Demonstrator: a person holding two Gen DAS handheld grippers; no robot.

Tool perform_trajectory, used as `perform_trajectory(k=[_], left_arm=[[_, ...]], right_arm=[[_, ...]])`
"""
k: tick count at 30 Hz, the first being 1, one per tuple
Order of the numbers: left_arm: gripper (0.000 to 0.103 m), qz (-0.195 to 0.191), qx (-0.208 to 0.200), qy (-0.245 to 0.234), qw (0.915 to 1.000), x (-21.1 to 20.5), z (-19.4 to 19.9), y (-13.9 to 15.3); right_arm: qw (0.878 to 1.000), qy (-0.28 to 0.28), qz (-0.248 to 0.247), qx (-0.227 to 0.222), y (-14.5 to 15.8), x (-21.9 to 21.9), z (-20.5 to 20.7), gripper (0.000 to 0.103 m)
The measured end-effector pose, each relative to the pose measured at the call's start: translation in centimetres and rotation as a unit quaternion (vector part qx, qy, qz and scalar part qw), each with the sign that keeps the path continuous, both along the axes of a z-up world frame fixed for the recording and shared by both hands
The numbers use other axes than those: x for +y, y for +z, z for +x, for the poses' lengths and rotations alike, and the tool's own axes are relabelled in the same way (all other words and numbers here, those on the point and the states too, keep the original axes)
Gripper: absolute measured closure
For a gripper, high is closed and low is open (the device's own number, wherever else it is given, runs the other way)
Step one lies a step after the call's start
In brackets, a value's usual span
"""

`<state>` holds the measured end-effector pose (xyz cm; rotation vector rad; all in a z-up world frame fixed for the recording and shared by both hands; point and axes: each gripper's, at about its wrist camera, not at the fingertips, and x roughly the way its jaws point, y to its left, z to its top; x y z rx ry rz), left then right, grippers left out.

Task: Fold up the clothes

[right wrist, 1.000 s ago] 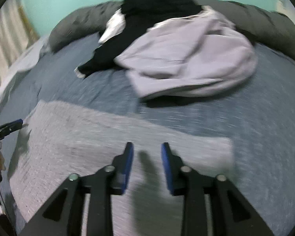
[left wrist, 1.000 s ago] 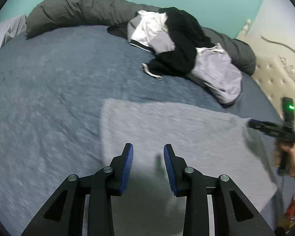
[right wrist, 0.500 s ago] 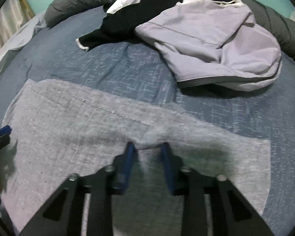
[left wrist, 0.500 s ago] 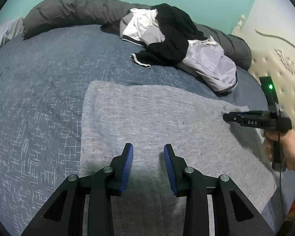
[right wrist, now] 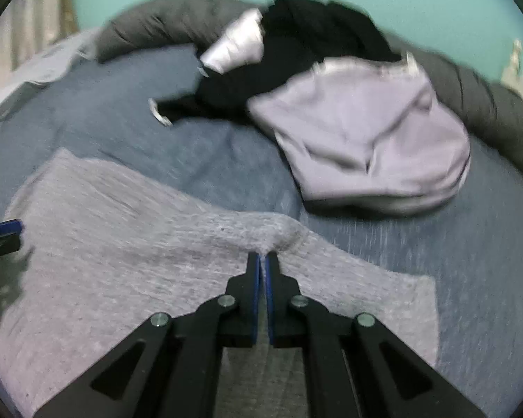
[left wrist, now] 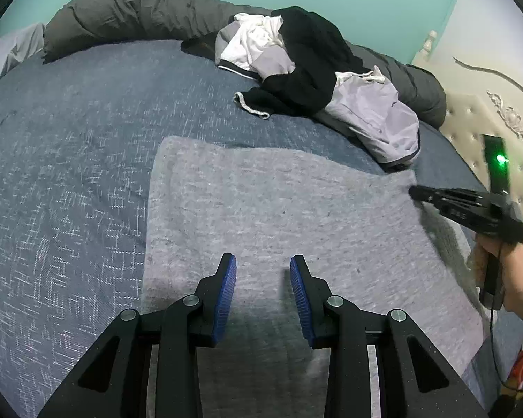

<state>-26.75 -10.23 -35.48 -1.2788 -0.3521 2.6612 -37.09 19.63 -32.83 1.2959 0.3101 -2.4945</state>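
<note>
A light grey garment (left wrist: 279,209) lies spread flat on the blue bedspread (left wrist: 69,156). My left gripper (left wrist: 263,271) hovers over its near part, open, nothing between the blue pads. My right gripper (right wrist: 263,257) is shut on a pinched-up ridge of the same grey garment (right wrist: 139,244) near its far edge, and the cloth rises into a small hump at the tips. In the left wrist view the right gripper (left wrist: 416,193) shows at the garment's right side, held by a hand (left wrist: 519,278). The left gripper's tip (right wrist: 3,230) peeks in at the right wrist view's left edge.
A heap of clothes lies beyond the garment: a black piece (left wrist: 307,62), a white one (left wrist: 254,45) and a lilac one (left wrist: 376,111). A dark grey rolled duvet (left wrist: 139,14) runs along the teal wall. A cream tufted headboard (left wrist: 488,129) stands at the right.
My right gripper went from open above the grey garment to shut on a pinch of it, lifting a small hump. The left gripper sank slightly toward the cloth, then held still, open.
</note>
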Motion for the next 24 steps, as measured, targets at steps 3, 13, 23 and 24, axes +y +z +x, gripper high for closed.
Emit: perform_trajectory(k=[3, 13, 23, 24], left_arm=[[0.068, 0.001, -0.003, 0.000, 1.0000, 0.0, 0.0, -0.1], [0.068, 0.021, -0.015, 0.010, 0.9996, -1.1, -0.2, -0.8], [0.068, 0.009, -0.024, 0.008, 0.9996, -0.8, -0.4, -1.6], [0.068, 0.007, -0.024, 0.007, 0.9997, -0.8, -0.4, -1.6]], right_arm=[[0.999, -0.016, -0.005, -0.030, -1.4, 0.6, -1.1, 0.100], [0.998, -0.051, -0.041, 0.010, 1.6, 2.8, 0.1, 0.089], [0.996, -0.034, -0.062, -0.058, -0.8, 3.1, -0.6, 0.089], [0.996, -0.034, -0.057, -0.066, -1.5, 2.8, -1.0, 0.089]])
